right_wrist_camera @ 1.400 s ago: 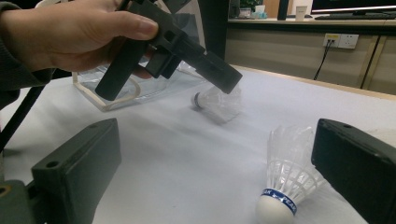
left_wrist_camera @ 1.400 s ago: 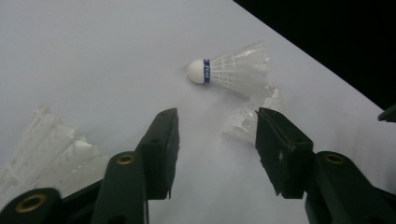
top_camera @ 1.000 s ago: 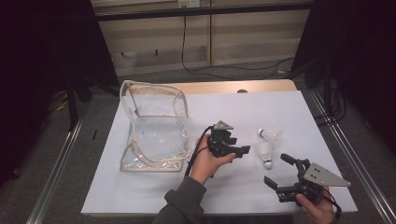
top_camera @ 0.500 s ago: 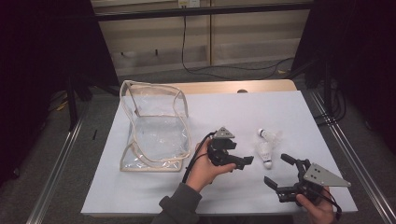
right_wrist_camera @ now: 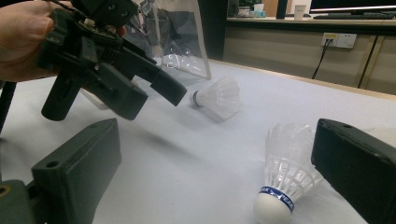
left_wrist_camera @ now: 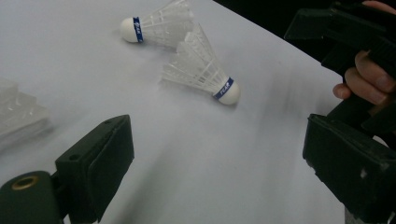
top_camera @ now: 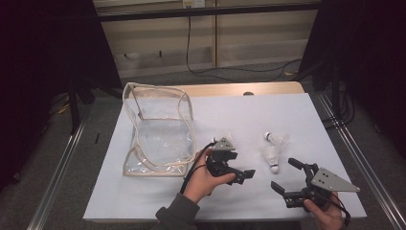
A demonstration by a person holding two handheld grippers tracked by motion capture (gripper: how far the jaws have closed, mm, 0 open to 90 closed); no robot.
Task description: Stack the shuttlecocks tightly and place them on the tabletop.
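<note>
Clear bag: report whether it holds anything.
Empty, it seems. Through the clear bag the high view shows just white table; both shuttlecocks lie outside it.

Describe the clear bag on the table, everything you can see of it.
The bag is a boxy pouch of clear, glossy plastic with pale cream piping along its edges. It stands on the white table, toward the left side, mouth open upward, walls slumped and creased. Nothing shows inside it. The left gripper hovers just right of its near corner, not touching; the two shuttlecocks lie well to its right. In the right gripper view it stands behind the left gripper, reflecting the room.
</note>
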